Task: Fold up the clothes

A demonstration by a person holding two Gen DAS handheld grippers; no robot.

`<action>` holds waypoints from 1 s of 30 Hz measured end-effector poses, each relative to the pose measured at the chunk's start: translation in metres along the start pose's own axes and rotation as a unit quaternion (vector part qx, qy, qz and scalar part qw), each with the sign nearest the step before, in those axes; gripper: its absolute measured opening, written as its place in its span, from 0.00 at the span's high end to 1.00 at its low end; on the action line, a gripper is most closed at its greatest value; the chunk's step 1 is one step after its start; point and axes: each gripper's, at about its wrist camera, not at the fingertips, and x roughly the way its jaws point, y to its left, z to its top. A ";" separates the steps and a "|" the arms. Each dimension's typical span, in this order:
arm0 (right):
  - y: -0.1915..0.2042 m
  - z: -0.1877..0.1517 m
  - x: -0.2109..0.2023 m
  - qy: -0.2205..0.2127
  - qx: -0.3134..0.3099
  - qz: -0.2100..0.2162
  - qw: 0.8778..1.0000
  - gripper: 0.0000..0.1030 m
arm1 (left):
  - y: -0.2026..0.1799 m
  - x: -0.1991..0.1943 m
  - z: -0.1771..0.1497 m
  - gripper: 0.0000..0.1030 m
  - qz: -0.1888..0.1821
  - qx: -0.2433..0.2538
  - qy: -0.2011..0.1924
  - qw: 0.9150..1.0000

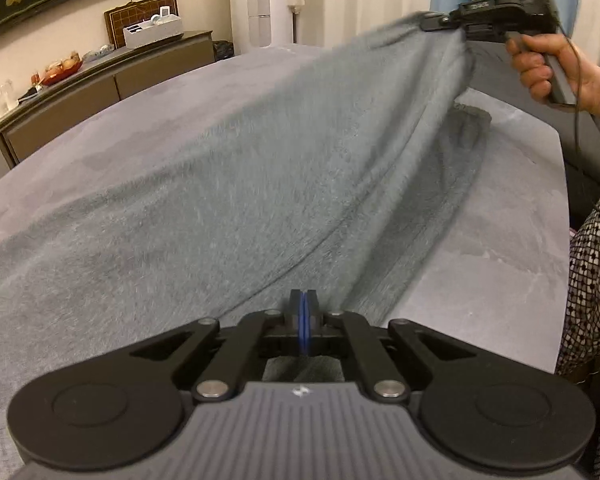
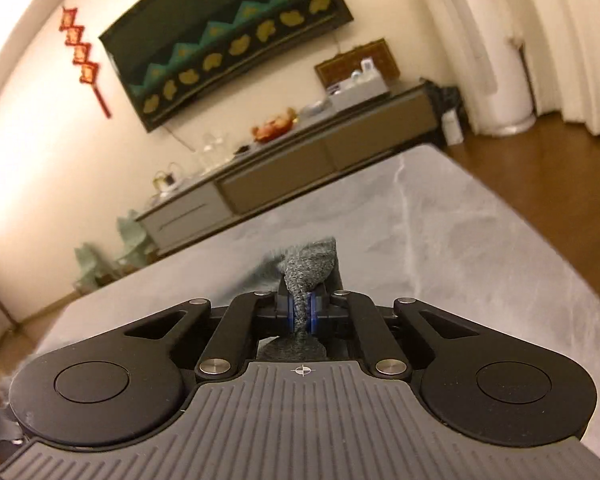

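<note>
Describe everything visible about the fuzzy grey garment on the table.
The grey garment looks like soft, plush fleece, blue-grey with a darker knit cuff or hem. It is stretched in a long sling across the grey table. The right hand-held gripper is shut on that dark knit edge and holds it raised; the left hand-held gripper is shut at its near edge. Its lower part rests on the table.

The left gripper [image 1: 304, 300] has its jaws pressed fully together. The right gripper [image 2: 303, 307] is raised, gripped by the person's hand [image 1: 556, 70], its jaws clamped on grey cloth [image 2: 306, 272].
</note>
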 end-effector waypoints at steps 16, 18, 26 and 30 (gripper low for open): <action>-0.010 -0.051 -0.045 0.080 0.047 -0.050 0.994 0.40 | 0.009 -0.009 0.017 0.98 0.005 -0.039 -0.024 0.999; -0.007 -0.055 -0.036 0.102 0.036 -0.063 0.992 0.42 | 0.005 -0.003 0.015 0.97 0.011 -0.033 -0.014 0.999; -0.017 -0.059 -0.046 0.069 0.214 -0.003 0.974 0.43 | 0.005 -0.010 0.014 0.86 0.033 -0.029 -0.024 0.999; -0.011 -0.069 -0.013 0.122 0.203 -0.050 0.970 0.51 | -0.001 -0.011 0.015 0.86 0.031 -0.019 -0.026 0.999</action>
